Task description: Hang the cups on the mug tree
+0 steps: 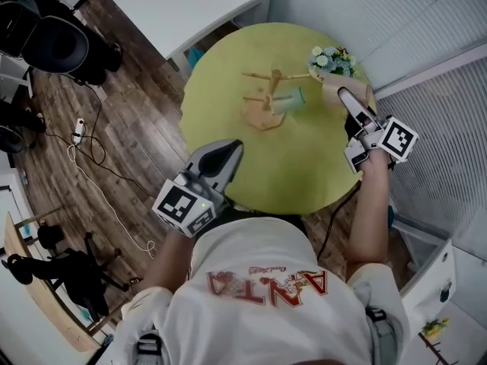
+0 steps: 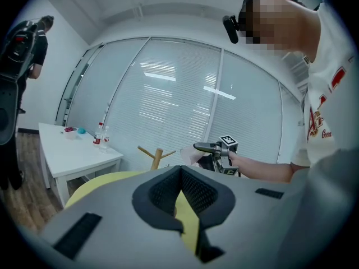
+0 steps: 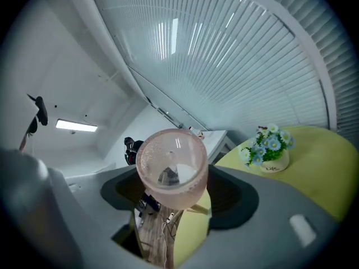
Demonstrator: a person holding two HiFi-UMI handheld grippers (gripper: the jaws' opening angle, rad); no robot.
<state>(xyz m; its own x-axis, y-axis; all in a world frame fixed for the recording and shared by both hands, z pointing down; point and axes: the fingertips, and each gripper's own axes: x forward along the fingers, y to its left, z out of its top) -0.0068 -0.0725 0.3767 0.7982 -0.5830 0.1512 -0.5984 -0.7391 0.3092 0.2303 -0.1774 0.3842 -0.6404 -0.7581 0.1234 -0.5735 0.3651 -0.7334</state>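
Observation:
A wooden mug tree (image 1: 268, 99) stands in the middle of the round yellow-green table (image 1: 228, 74). A teal cup (image 1: 289, 101) sits at one of its lower branches; whether it hangs or lies there I cannot tell. My right gripper (image 1: 344, 96) is raised at the table's right side, shut on a translucent pink cup (image 1: 332, 90), whose round bottom fills the right gripper view (image 3: 171, 164). My left gripper (image 1: 232, 149) rests level at the near edge, shut and holding nothing. The left gripper view shows the mug tree (image 2: 156, 157) beyond its jaws and the right gripper (image 2: 216, 148) with the pink cup (image 2: 188, 157).
A small pot of blue and white flowers (image 1: 332, 61) stands at the table's far right, close to the held cup, and shows in the right gripper view (image 3: 270, 150). A white table (image 1: 190, 2) with bottles (image 2: 100, 134) stands behind. An office chair (image 1: 57, 44) and cables (image 1: 91, 150) are on the wooden floor.

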